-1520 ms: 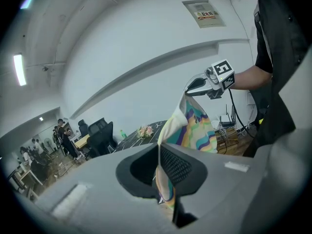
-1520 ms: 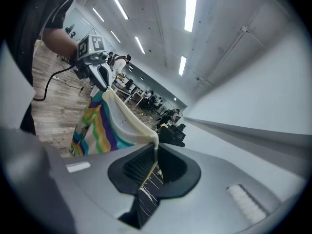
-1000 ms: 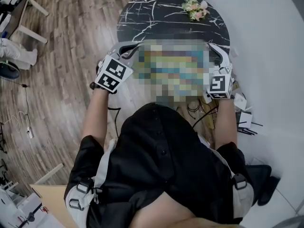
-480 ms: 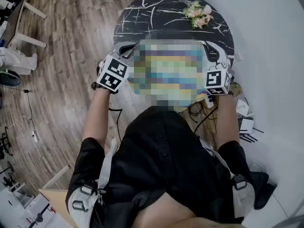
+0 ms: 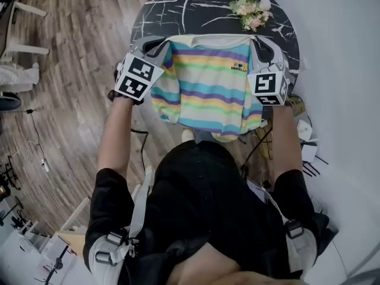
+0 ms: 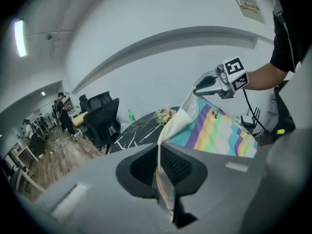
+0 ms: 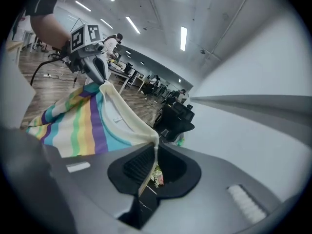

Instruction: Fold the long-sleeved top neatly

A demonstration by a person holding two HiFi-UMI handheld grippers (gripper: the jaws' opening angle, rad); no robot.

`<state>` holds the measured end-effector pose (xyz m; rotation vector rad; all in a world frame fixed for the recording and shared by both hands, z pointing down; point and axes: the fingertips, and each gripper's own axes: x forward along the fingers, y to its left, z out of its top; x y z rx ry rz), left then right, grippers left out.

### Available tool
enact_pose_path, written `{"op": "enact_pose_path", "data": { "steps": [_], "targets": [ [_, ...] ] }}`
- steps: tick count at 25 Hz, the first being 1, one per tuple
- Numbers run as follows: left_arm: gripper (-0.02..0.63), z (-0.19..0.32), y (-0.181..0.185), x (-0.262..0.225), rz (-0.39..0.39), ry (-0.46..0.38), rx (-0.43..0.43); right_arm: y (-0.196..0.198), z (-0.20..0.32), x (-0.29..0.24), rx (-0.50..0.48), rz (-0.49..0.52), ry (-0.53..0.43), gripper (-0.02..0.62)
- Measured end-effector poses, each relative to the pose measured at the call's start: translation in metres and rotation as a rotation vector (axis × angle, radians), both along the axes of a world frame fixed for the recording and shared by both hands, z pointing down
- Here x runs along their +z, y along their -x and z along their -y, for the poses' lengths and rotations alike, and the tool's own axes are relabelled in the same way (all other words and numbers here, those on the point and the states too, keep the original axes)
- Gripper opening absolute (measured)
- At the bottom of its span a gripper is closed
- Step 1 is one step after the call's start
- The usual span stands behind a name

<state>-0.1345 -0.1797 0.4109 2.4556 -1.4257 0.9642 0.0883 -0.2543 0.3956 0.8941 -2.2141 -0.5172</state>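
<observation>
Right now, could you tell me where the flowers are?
In the head view, the flowers sit at upper right on the table, just beyond the top.

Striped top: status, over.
Left tool, right tool shut on shoulders. Pastel-striped long-sleeved top held spread over black marbled round table. Pink-white flower posy near right tool.

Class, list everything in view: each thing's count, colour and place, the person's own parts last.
Long-sleeved top: one, pastel stripes, hanging between the grippers.
Table: one, black with white veins, beyond the top.
Flowers: one bunch, pink and white, on the table's far right.
Office chairs: at least two, black, beyond the table.
Floor: wooden, brown, left of the person.
Left gripper: grey, shut on one shoulder of the top.
Right gripper: grey, shut on the other shoulder.
</observation>
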Motion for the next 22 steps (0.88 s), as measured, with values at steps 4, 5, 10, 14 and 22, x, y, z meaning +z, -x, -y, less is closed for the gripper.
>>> {"op": "enact_pose_path", "data": {
  "steps": [4,5,10,14,22],
  "targets": [
    [0.023,0.029,0.009,0.020,-0.003,0.030,-0.034,0.011,0.029,0.016,0.007,-0.003,0.023,0.030],
    [0.023,0.035,0.011,0.026,-0.001,0.041,-0.040,0.013,0.035,0.022,0.004,-0.008,0.031,0.030],
    [0.023,0.059,0.017,0.055,-0.004,0.096,-0.061,0.018,0.058,0.054,-0.017,-0.039,0.073,0.031],
    [0.023,0.082,0.022,0.072,0.010,0.110,-0.094,0.024,0.081,0.072,-0.020,-0.046,0.085,0.031],
    [0.029,0.107,0.039,0.109,-0.012,0.165,-0.167,0.045,0.109,0.102,-0.031,-0.044,0.130,0.031]
  ]
}}
